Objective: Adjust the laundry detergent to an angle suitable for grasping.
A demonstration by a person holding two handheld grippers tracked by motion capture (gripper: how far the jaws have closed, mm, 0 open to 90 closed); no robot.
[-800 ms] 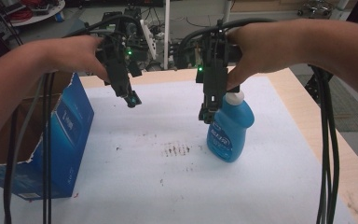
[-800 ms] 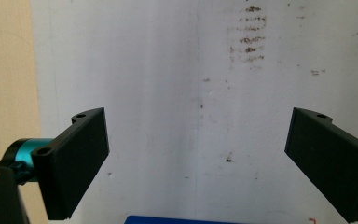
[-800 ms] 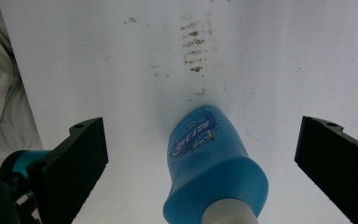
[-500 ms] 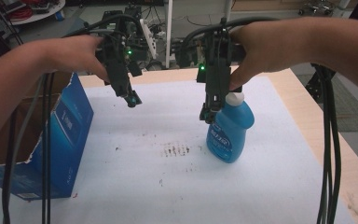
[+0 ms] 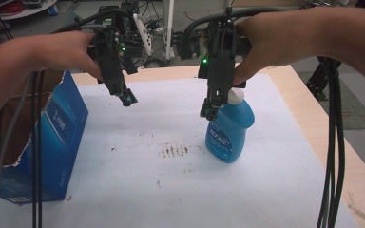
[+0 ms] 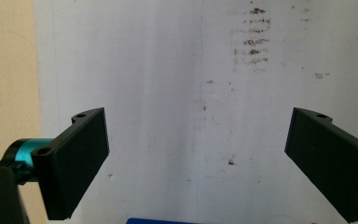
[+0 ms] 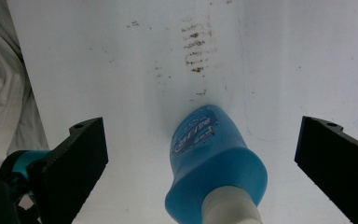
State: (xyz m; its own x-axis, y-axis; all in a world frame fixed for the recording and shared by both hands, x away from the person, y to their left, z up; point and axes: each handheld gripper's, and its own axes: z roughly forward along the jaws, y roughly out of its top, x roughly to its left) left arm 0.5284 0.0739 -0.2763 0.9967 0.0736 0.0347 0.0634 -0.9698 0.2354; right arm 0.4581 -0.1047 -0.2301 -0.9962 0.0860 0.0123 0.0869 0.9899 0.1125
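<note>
On the near left of the white-covered table [image 5: 138,190] an open blue box [image 5: 52,137] is standing, while farther back the right gripper [image 7: 200,154], fingers spread and empty, is hovering over the upright blue bottle [image 5: 229,130], apparently needing to drop and clench around its neck; the left gripper [image 5: 128,99] is also hanging released.

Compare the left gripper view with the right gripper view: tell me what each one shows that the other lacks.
Left gripper view: the tan table edge along one side and a sliver of the blue box at the bottom.
Right gripper view: the blue bottle with its white cap, standing between open jaws.
Both: the white sheet with brown smudges, and wide-open black jaws.
</note>
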